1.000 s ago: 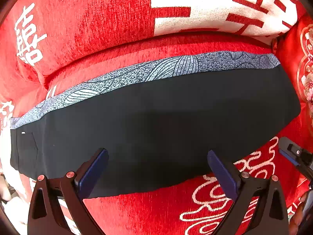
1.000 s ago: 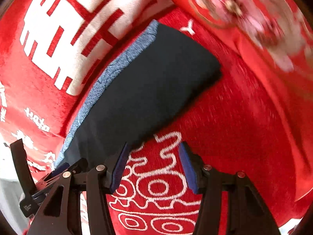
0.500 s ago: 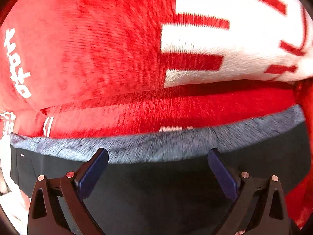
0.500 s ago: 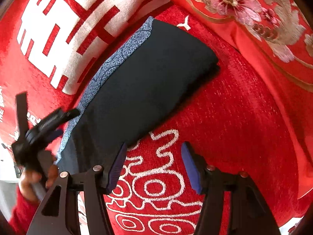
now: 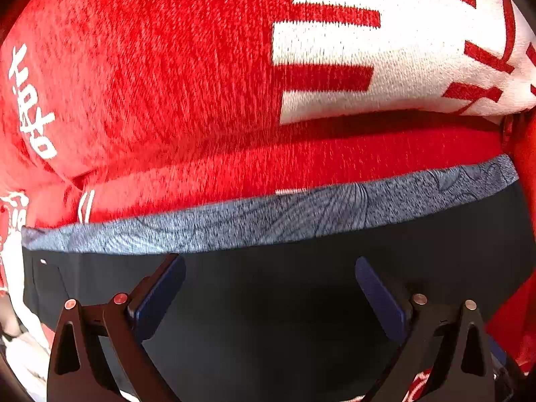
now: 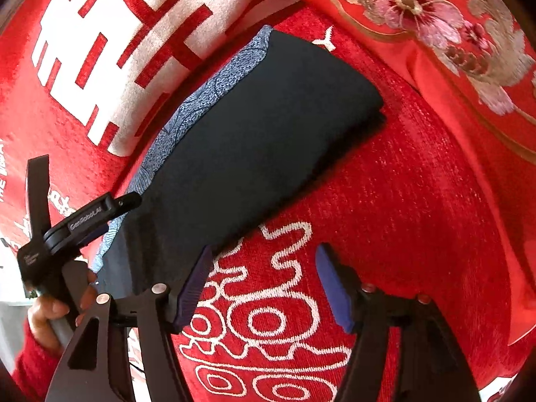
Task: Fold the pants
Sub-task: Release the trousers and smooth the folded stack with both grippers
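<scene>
A pair of black pants (image 6: 254, 154) lies folded into a flat, long rectangle on a red sofa seat (image 6: 412, 221) woven with white looping patterns. A patterned grey-blue strip (image 5: 268, 221) runs along the pants' far long edge, the edge nearest the sofa's back. There a large red back cushion (image 5: 167, 77) with bold white block characters stands just behind the strip. A second red cushion (image 6: 445, 23), embroidered with pink flowers, sits at the far right end of the seat, near the short end of the folded pants.

The left gripper (image 5: 269, 288) points steeply down over the black cloth, just short of the grey-blue strip. Its jaws stand wide apart, with only flat cloth seen between the blue pads; whether the tips touch the cloth cannot be told.

The right gripper (image 6: 264, 284) hangs over the bare red seat just beside the pants' near long edge. Its jaws have just been opening and stand moderately wide, with nothing between them.

A hand (image 6: 50, 308) in a red sleeve (image 6: 30, 368) grasps the left gripper's handle.
</scene>
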The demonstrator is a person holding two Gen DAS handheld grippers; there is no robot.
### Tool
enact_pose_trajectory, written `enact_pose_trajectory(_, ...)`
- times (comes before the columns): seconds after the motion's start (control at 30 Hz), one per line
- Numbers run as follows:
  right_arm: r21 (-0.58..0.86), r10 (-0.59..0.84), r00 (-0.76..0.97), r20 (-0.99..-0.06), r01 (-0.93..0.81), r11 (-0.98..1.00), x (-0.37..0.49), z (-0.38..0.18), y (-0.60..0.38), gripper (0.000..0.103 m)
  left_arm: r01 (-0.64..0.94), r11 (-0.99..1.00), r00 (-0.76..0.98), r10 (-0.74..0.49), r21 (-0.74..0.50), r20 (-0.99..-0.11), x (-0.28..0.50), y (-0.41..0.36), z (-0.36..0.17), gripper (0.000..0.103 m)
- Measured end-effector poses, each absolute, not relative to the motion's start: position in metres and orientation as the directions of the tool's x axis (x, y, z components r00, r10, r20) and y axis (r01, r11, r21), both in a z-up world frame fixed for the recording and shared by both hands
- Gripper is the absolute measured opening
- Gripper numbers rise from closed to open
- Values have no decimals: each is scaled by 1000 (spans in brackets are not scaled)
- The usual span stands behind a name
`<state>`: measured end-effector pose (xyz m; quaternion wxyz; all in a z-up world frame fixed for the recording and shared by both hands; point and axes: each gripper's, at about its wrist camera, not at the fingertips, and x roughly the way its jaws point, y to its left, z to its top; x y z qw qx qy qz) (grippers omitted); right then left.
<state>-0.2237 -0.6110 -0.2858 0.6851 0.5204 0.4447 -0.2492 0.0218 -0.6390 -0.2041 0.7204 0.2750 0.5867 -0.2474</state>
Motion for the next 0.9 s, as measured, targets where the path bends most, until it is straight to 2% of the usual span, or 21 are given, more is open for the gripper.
enact_pose_trajectory(0.57, 490, 115, 481, -869, 807, 330, -220, -288, -613, 71, 708, 698, 172, -29, 103, -985, -19, -629, -212, 102)
enact_pose_trajectory(0.9, 499, 109, 493, -863, 802, 327, -223, -288, -614, 71, 717, 688, 163, -10, 112, -987, -12, -618, -234, 102)
